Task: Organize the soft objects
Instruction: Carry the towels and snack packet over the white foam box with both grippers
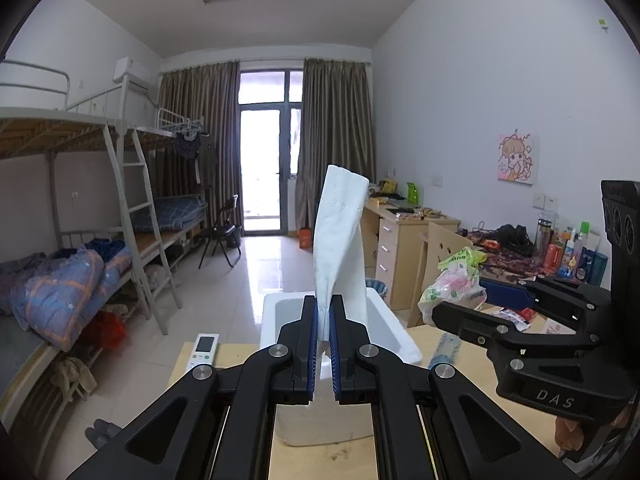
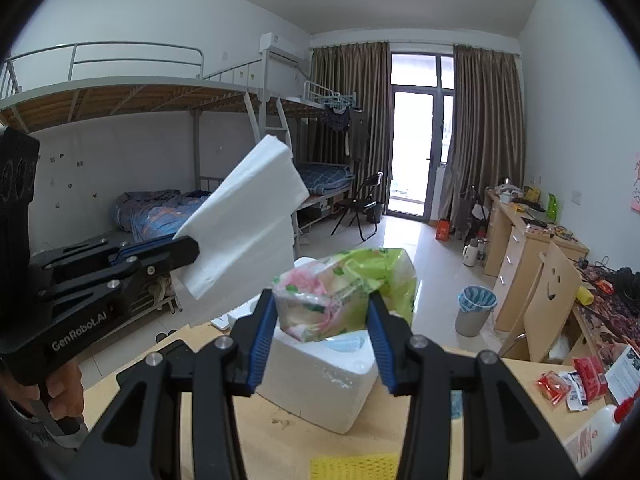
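My left gripper (image 1: 324,304) is shut on the bottom edge of a white tissue sheet (image 1: 340,236), which stands up above a white foam box (image 1: 396,340). In the right wrist view the same left gripper (image 2: 191,248) holds the tissue sheet (image 2: 248,216) up at the left. My right gripper (image 2: 321,300) is shut on a green and pink plastic pack of tissues (image 2: 320,300), held just above the foam box (image 2: 320,384). From the left wrist view, the right gripper (image 1: 460,300) with the tissue pack (image 1: 456,284) hangs to the right of the box.
The box stands on a wooden table (image 2: 440,440). A remote (image 1: 204,350) lies at its left edge, a yellow cloth (image 2: 356,466) at the near edge, and snack packets (image 2: 568,384) on the right. A bin (image 2: 476,308), a chair (image 2: 552,296) and desks stand beyond, with bunk beds along the left.
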